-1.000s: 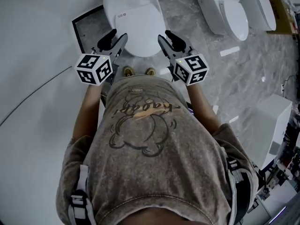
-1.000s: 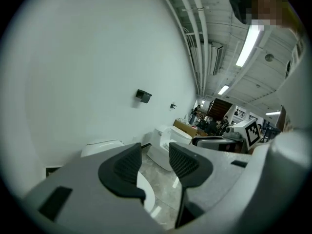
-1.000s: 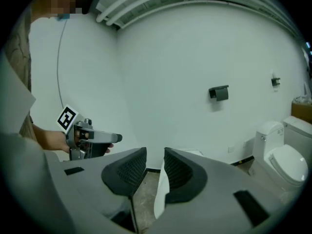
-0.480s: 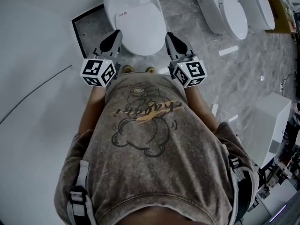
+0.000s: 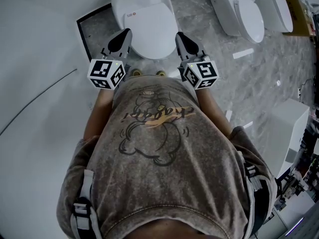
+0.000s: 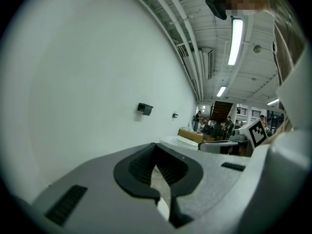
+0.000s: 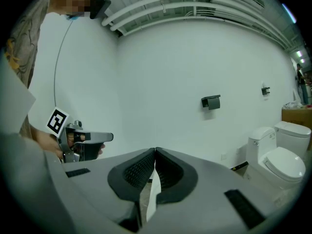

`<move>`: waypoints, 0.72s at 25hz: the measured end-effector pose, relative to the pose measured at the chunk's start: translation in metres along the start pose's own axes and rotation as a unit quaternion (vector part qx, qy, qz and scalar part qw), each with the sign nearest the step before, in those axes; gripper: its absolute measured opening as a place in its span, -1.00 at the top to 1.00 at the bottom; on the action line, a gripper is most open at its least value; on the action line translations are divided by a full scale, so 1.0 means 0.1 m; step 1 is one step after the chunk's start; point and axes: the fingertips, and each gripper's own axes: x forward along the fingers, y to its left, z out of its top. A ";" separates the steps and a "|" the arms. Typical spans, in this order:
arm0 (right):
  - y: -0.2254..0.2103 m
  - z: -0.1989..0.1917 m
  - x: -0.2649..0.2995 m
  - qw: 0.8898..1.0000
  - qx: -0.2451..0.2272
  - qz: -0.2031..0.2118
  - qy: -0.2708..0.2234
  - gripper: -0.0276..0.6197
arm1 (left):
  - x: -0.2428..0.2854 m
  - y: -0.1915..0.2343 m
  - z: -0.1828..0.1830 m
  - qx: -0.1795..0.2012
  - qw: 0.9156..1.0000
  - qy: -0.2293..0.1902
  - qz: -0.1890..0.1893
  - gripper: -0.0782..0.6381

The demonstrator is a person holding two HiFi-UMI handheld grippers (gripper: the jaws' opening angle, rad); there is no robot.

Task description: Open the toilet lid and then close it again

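**tilefan:** So what just changed on your end?

**me:** Starting close in: below my shirt I've got the two marker cubes, and just past them both sets of fingers have snapped closed. The left gripper and the right gripper were splayed a second ago. Now the pads on each pair meet, and there's nothing between them. Both gripper views show only the wall ahead, with no lid edge pinched.

**tilefan:** And the lid?

**me:** The lid lies flat on the toilet, same as it was a second ago. My grippers sit either side of its front end, left tip by the left edge and right tip by the right. From above I can't tell if either one touches it. Further off to the right, two more toilets stand on the marble floor, nothing to do with me.

**tilefan:** So are you done or just starting?

**me:** Honestly it fits both. A lid lying flat could be waiting to go up, or it could be back down again. Closed fingers with nothing in them would suit nudging under the rim, or just having let go.
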 end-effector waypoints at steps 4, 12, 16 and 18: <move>-0.02 0.03 0.02 1.000 0.003 -0.001 0.000 0.83 | 0.01 0.00 0.01 -0.003 1.000 0.005 0.001 0.76; -0.04 0.03 0.03 1.000 0.013 0.000 -0.001 0.82 | 0.02 0.03 -0.02 -0.007 1.000 0.010 0.013 0.76; -0.08 0.05 0.04 1.000 0.017 -0.001 -0.004 0.83 | 0.06 0.04 -0.01 -0.013 1.000 0.009 0.017 0.76; -0.10 0.06 0.04 1.000 0.019 -0.002 -0.005 0.83 | 0.07 0.03 -0.01 -0.015 1.000 0.008 0.019 0.76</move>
